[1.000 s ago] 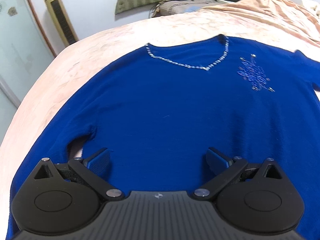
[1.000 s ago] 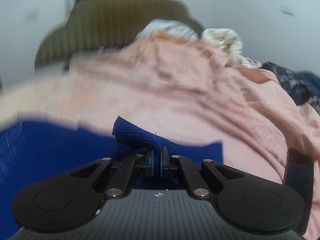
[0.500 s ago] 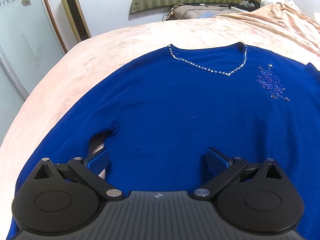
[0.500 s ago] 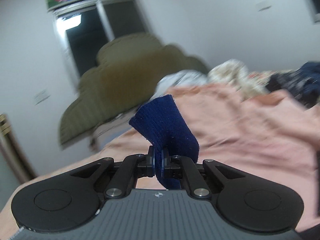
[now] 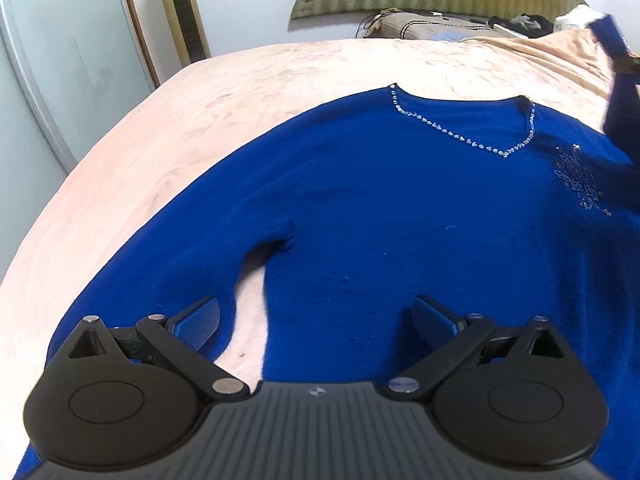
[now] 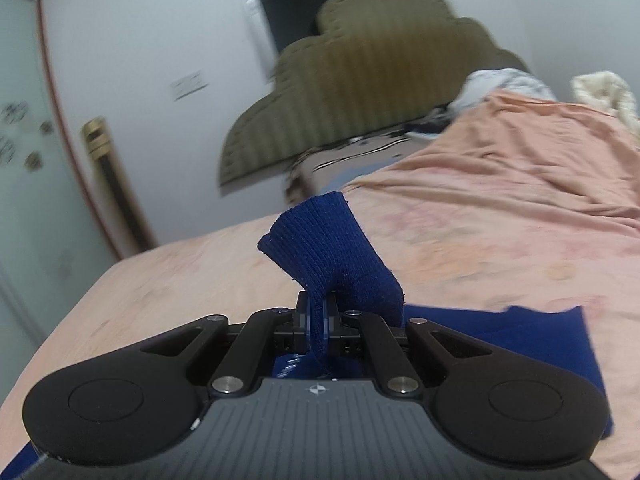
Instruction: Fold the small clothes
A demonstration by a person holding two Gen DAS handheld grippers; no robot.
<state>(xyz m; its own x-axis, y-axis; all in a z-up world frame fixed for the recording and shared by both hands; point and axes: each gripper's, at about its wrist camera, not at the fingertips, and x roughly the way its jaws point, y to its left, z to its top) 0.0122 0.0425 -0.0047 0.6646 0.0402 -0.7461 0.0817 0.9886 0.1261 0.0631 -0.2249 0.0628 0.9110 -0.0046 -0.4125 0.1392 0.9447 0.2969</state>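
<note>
Pink bed (image 5: pixel 280 80) carries my sweater (image 5: pixel 400 220), mostly flat: folding barely begun. Right tool (image 6: pixel 316 318) pinches its cuff (image 6: pixel 328 252), raised; left tool (image 5: pixel 316 320) gapes wide, empty.

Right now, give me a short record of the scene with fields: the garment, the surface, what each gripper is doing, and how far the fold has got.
garment: blue sweater, front up, beaded neckline
surface: bed with peach sheet
left gripper: jaws open, above the lower part of the sweater, holding nothing
right gripper: jaws shut on the sleeve cuff, raised off the bed
near sleeve: flat, not folded
fold: sleeve lifted, not yet laid over the body
</note>
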